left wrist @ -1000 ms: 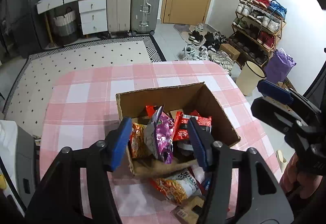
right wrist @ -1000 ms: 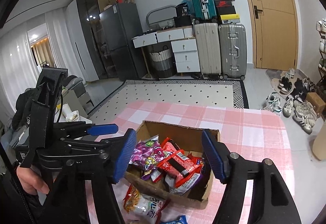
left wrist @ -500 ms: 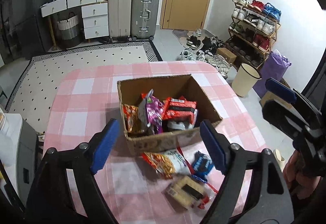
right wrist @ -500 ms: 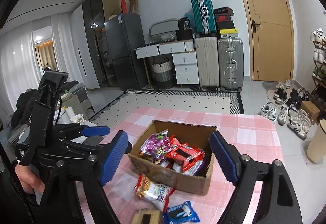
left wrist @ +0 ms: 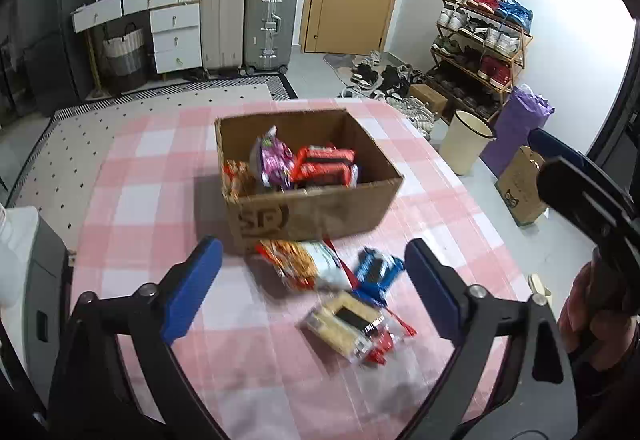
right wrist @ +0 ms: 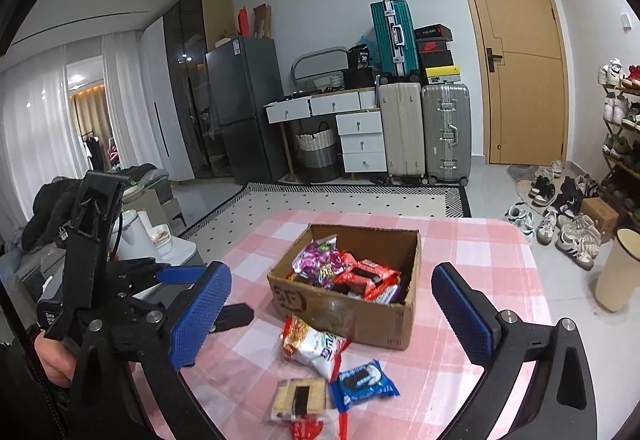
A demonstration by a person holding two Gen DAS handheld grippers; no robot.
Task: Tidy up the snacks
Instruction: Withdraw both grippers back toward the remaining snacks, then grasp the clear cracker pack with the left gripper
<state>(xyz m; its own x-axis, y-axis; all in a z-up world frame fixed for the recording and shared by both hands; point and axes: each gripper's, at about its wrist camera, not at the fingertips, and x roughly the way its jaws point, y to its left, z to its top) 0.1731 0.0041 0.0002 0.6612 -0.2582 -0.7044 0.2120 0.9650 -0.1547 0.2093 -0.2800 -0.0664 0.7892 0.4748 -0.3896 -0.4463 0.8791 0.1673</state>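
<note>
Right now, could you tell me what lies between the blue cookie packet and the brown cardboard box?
In the right wrist view, an orange-and-white snack bag lies between the blue cookie packet and the cardboard box.

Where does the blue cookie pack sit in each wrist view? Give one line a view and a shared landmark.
Left wrist view: the blue cookie pack lies on the tablecloth, lower centre right, between the open jaws.
Right wrist view: the same pack lies low, just right of centre.
Shared landmark: the cardboard box of snacks, directly behind it in both views.
</note>
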